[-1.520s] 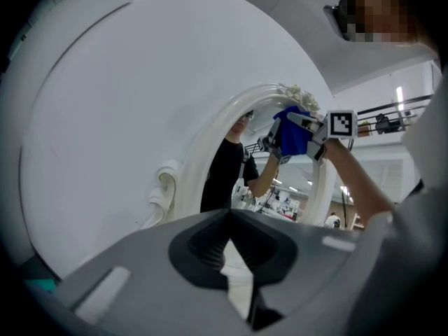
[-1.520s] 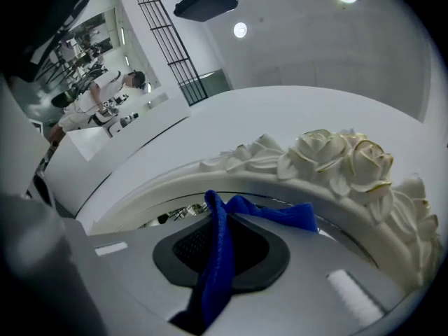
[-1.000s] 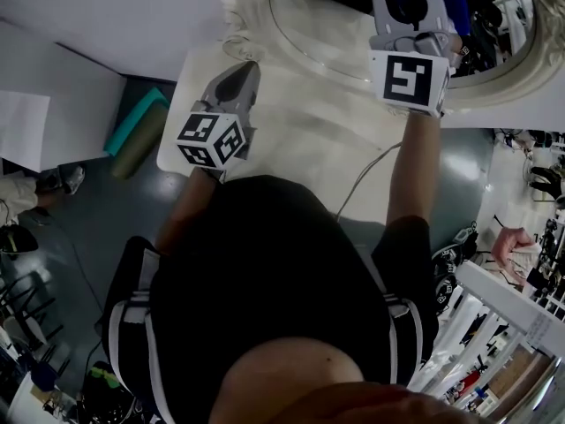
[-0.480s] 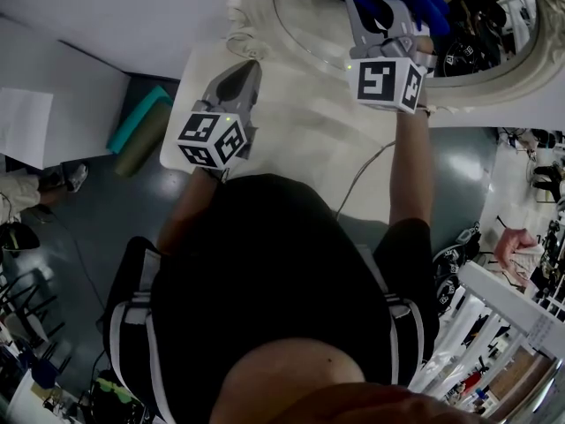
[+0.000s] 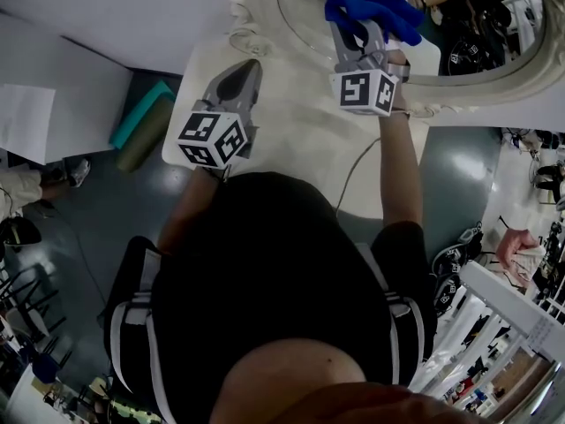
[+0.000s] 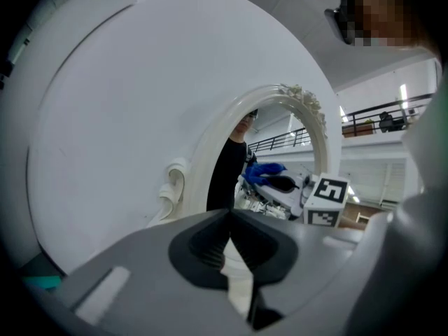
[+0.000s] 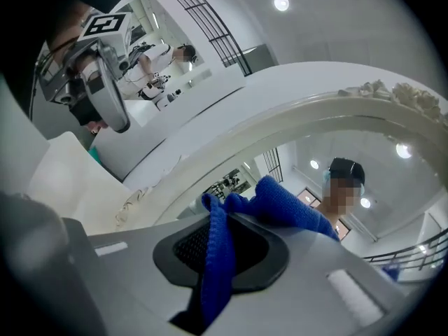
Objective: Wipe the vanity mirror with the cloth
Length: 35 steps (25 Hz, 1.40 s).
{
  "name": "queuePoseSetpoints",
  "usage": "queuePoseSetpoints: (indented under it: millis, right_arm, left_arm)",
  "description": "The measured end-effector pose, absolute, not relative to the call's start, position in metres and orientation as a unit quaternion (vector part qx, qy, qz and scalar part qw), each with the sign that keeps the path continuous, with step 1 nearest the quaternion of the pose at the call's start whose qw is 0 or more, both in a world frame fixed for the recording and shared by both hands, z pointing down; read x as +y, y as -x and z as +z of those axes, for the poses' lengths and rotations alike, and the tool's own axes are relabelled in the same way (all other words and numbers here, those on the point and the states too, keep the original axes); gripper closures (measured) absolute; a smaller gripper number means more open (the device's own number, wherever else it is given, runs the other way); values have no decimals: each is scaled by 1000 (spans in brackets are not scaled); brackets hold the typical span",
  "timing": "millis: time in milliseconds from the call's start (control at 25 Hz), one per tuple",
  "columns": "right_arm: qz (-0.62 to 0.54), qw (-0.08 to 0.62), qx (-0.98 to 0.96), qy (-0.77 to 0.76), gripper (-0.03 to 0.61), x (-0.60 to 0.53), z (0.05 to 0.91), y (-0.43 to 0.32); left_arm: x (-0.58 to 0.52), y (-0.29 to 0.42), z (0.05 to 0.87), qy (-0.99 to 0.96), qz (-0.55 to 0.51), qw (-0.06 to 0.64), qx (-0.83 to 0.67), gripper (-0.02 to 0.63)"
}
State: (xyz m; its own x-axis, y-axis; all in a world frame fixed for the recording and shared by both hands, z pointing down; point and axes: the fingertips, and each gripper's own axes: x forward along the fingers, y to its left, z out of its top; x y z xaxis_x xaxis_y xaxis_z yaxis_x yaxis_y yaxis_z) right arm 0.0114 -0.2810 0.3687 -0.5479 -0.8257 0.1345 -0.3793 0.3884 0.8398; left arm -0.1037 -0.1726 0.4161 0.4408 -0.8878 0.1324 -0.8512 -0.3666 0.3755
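head view | right gripper (image 5: 357,26) moved left, jaws pinching cloth (image 5: 372,2) | left gripper (image 5: 248,67) jaws together

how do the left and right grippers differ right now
The right gripper is shut on the blue cloth; the left gripper is shut on nothing. The right gripper is raised to the vanity mirror, while the left gripper sits lower, over the white tabletop, short of the glass. Both are grey two-jaw grippers carrying marker cubes.

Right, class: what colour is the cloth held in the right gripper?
Blue. The cloth shows best in the right gripper view.
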Motion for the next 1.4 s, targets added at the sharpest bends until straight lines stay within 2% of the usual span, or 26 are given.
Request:
queuePoseSetpoints:
  millis: [760, 1400]
  right_arm:
    - [-364, 314, -796, -367, 538, -278, 492, -20]
    - [-252, 284, -857, -349, 538, -276, 562, -23]
  left_arm:
    - [-171, 95, 418, -827, -34, 199, -525, 603]
    - [-179, 97, 424, -823, -27, 201, -530, 603]
